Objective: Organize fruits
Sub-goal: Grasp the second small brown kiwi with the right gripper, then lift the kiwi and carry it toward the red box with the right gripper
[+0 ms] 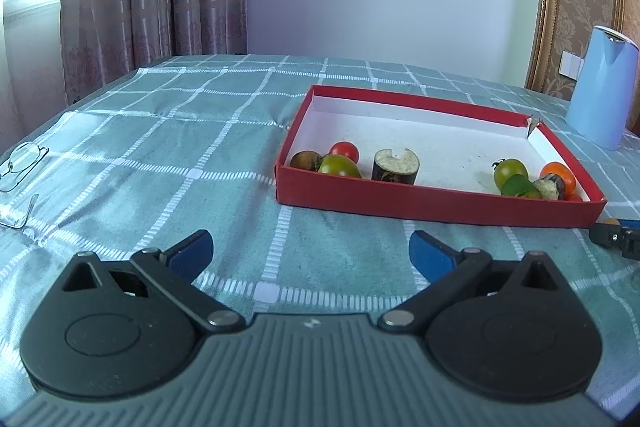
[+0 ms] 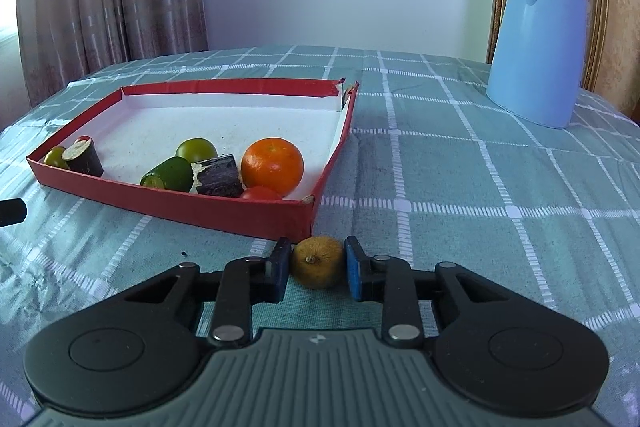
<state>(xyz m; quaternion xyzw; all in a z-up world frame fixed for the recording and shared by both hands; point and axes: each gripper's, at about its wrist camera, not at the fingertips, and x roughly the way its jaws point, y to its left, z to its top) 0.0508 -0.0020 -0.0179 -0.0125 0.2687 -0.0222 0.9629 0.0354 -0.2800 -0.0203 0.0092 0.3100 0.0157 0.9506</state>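
The right hand-held gripper [image 2: 317, 269] clamps a brown kiwi [image 2: 317, 262] between its 2 blue pads, just outside the near corner of the red box [image 2: 208, 211]. The left hand-held gripper [image 1: 311, 250] is spread wide over the checked cloth [image 1: 160, 155], holding nothing. In the box lie an orange [image 2: 272, 166], green tomatoes [image 2: 196, 150], a red tomato [image 1: 344, 150] and eggplant chunks [image 2: 218, 180]. A blue kettle [image 2: 536, 47] stands well apart; glasses [image 1: 22, 163] lie far left.
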